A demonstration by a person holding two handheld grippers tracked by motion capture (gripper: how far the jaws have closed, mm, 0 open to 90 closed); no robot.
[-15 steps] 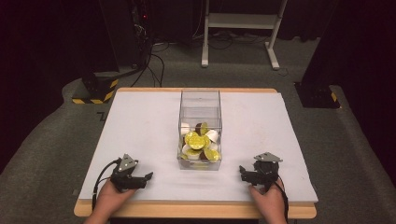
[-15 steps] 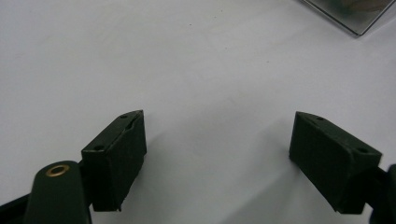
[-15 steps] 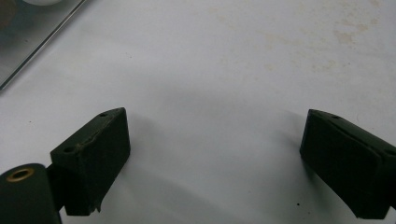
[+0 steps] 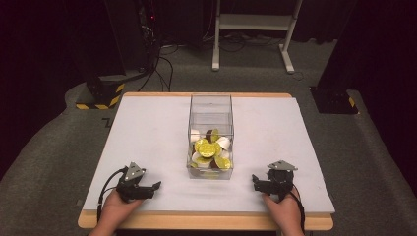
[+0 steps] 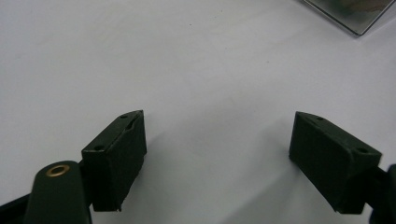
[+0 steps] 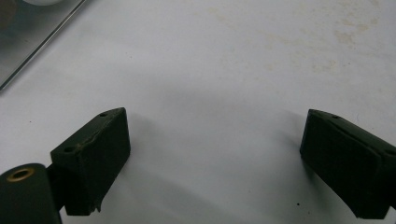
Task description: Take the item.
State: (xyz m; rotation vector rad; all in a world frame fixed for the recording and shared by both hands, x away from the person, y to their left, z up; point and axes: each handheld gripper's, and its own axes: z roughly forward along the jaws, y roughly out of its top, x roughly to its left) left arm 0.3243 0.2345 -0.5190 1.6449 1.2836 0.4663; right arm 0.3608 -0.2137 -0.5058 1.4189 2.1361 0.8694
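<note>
Claws rest gaping and empty: left claw (image 4: 156, 186) lower left, right claw (image 4: 254, 182) lower right, flanking the clear box (image 4: 210, 109) of capsules (image 4: 208, 148) at centre tabletop (image 4: 147, 128). Nothing begun, I judge; next, reach inward.

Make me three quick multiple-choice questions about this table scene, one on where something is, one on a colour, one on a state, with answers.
1. Where does the clear box stand?
A. middle of the table
B. far left corner
C. on the floor

2. What colour tops most capsules in it?
A. blue
B. gold
C. red

3. How is the left claw?
A. shut on a capsule
B. open, holding nothing
C. inside the box

Answers: 1 A, the box sits centred on the white table. 2 B, gold lids show through the wall. 3 B, its jaws stand apart over bare table.
</note>
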